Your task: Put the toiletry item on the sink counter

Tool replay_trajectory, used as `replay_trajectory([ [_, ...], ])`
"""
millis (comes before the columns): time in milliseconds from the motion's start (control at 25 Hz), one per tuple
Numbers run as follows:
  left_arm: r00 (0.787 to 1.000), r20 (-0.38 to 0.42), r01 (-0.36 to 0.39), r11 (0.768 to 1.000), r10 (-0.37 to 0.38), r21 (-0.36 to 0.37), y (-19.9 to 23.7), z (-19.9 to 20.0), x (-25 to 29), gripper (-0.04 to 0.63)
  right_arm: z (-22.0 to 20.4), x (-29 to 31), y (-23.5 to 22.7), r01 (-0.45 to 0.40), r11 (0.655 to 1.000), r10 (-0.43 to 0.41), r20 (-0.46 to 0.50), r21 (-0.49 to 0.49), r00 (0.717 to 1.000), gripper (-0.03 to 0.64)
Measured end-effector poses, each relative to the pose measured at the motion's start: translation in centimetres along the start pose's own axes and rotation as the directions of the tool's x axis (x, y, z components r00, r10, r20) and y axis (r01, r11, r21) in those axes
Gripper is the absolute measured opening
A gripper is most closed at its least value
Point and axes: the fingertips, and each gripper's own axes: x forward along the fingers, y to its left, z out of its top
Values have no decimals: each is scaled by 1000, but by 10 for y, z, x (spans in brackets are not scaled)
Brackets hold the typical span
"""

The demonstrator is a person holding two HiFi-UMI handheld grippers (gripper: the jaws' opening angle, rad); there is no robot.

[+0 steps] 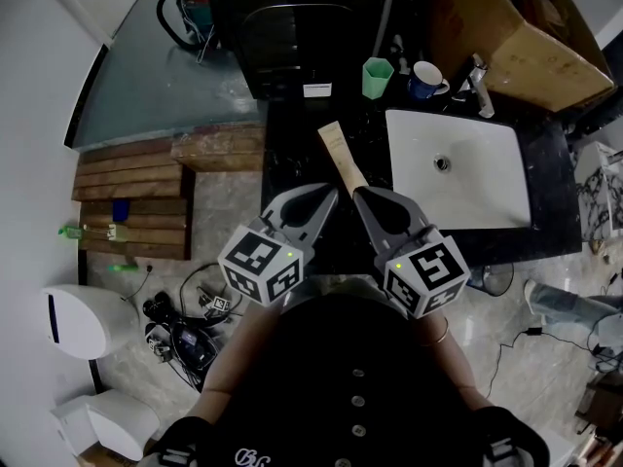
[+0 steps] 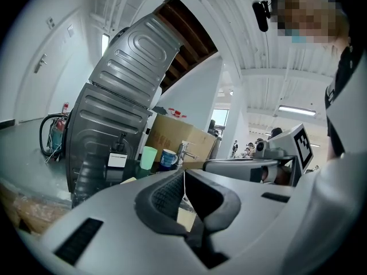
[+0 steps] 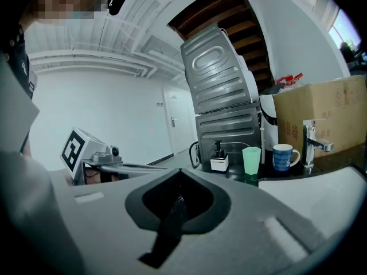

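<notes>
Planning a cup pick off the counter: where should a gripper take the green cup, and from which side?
Take the green cup mid-wall, coming in level from the front. It stands upright and widens toward the rim, so jaws on its left and right flanks should seat. The blue mug stands close on its right; the left flank looks freer, so mind that gap.

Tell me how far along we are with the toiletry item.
Done: the tan toiletry item lies on the dark sink counter, left of the basin. In hand: nothing; left gripper and right gripper are both shut, empty. Left: apparently just backing away.
</notes>
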Motion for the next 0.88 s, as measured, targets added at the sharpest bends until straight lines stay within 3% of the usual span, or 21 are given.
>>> replay_trajectory([
  [880, 1000, -29, 0, 1000, 0, 0, -2, -6, 1, 12, 0, -3, 0, 7, 1000, -7, -2, -16, 1000, 4],
])
